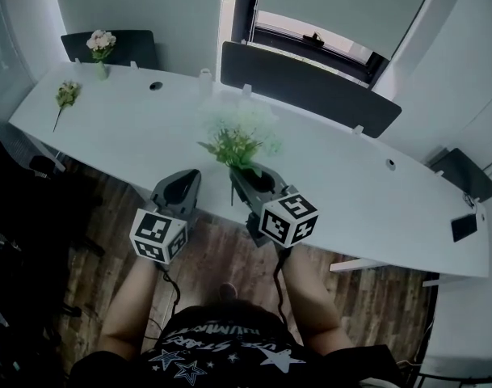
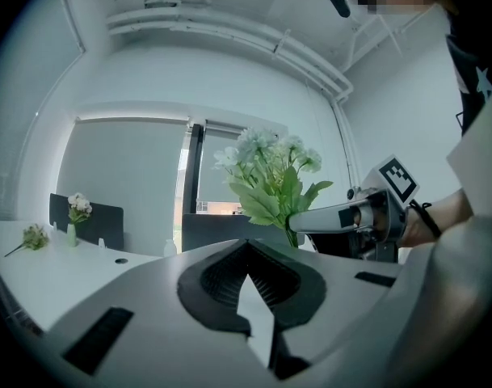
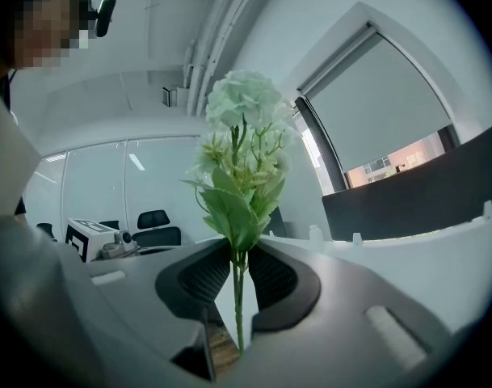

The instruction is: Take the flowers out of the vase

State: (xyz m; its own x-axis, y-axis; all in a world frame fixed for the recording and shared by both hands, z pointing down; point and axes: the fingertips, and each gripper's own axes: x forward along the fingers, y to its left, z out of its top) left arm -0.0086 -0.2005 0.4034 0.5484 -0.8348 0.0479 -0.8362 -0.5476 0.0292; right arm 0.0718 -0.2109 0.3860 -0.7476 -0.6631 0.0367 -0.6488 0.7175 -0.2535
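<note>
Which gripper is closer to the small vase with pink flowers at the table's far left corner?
Left. The left gripper is empty at the near edge of the table, well short of the vase. The right gripper is further to the right, holding a bunch of flowers.

White table (image 1: 140, 140), loose flower sprig (image 1: 65, 95), flower vase (image 1: 102, 70)

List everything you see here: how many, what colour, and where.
Table: one, white, long, across the room.
Flower bunch: one, white and green, stems in the right gripper.
Vase: one, pale green, holding pink-white flowers, table's far left end.
Loose sprig: one, pale green, lying on the table near the vase.
Desk screens: at least two, dark, along the table's far edge.
Floor: brown wood.
Left gripper: grey, shut, empty.
Right gripper: grey, shut on the stems.
</note>
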